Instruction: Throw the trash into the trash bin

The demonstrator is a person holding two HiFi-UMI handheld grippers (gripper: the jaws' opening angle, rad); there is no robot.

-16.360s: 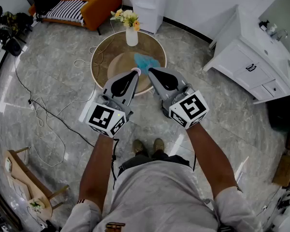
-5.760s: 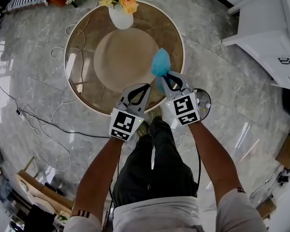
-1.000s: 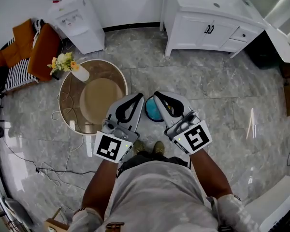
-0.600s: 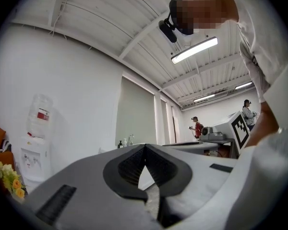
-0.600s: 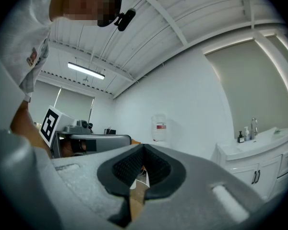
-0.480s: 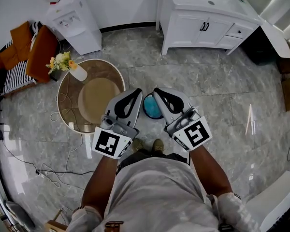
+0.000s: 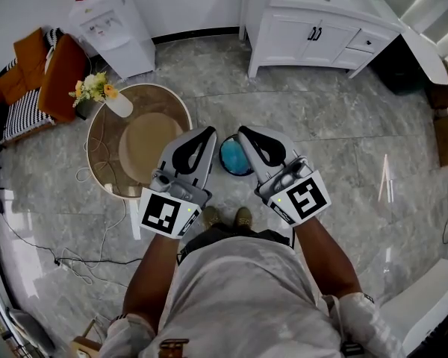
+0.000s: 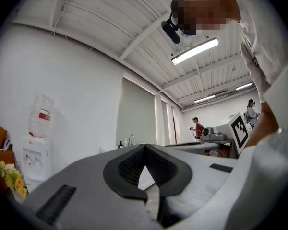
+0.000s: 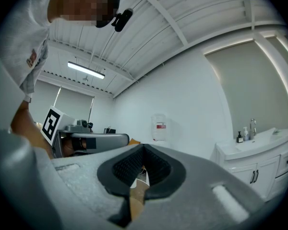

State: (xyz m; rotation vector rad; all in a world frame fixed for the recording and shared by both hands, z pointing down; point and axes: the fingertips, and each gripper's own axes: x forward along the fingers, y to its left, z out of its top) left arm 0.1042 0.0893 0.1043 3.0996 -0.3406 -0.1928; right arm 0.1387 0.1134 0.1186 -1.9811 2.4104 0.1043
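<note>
**A:** What fills most of the head view?

**B:** Grey marble floor (image 7: 343,155). A white cabinet (image 7: 321,24) stands against the far wall. A round desk (image 7: 138,151) is at the left, and a water dispenser (image 7: 112,24) stands by the wall beyond it.

**A:** And the claws?

**B:** The person holds both out in front, side by side and about level. The left claw (image 7: 211,130) has its tips pressed together with nothing between them. Its own view shows the same: left claw (image 8: 144,147) tips meeting, with only the room showing behind them. The right claw (image 7: 243,130) is likewise pressed together and empty, and its own view confirms this for the right claw (image 9: 143,146).

**A:** Where is the trash?

**B:** The blue trash (image 7: 236,155) lies inside the trash bin (image 7: 234,174). The bin is a small round one standing on the floor just right of the desk. In the head view it sits between the two claws and ahead of the person's shoes (image 7: 243,216).

**A:** Anything smaller?

**B:** A white vase (image 7: 119,104) of flowers stands at the desk's far edge.
</note>
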